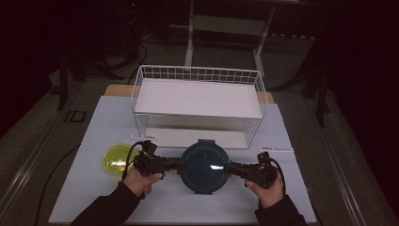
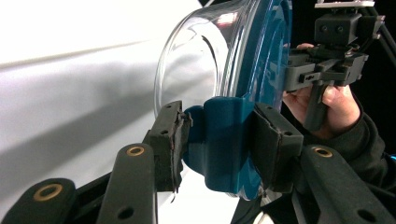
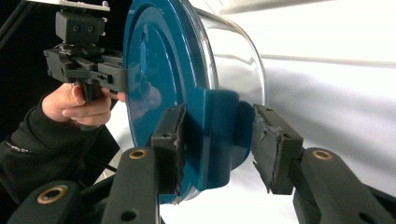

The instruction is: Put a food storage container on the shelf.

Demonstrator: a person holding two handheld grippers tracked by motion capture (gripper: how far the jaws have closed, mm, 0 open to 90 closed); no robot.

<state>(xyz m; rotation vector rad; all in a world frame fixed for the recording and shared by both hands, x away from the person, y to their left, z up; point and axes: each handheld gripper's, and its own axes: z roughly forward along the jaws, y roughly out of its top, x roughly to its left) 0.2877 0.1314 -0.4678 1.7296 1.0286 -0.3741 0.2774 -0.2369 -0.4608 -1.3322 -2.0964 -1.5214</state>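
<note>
The room around you is pretty dark, so the pale grey tabletop (image 1: 113, 127) is about the only bright patch. At the far side of it sits a white wire basket rack (image 1: 197, 75) with a flat white shelf inside.

You've got the round clear glass container with the dark teal clip-on lid (image 1: 204, 165) right in front of you, between your two hands, just ahead of the rack. Your left gripper (image 1: 176, 164) is clamped on the teal latch tab (image 2: 219, 140) on the container's left side: in the left gripper view both pads sit tight against that tab. Your right gripper (image 1: 234, 167) is on the opposite latch tab (image 3: 215, 135). In the right gripper view one pad is pressed to the tab, while the other looks just shy of it, so that side seems looser.

A small yellow-green translucent dish (image 1: 117, 158) sits on the table just beside your left hand (image 1: 141, 181).
</note>
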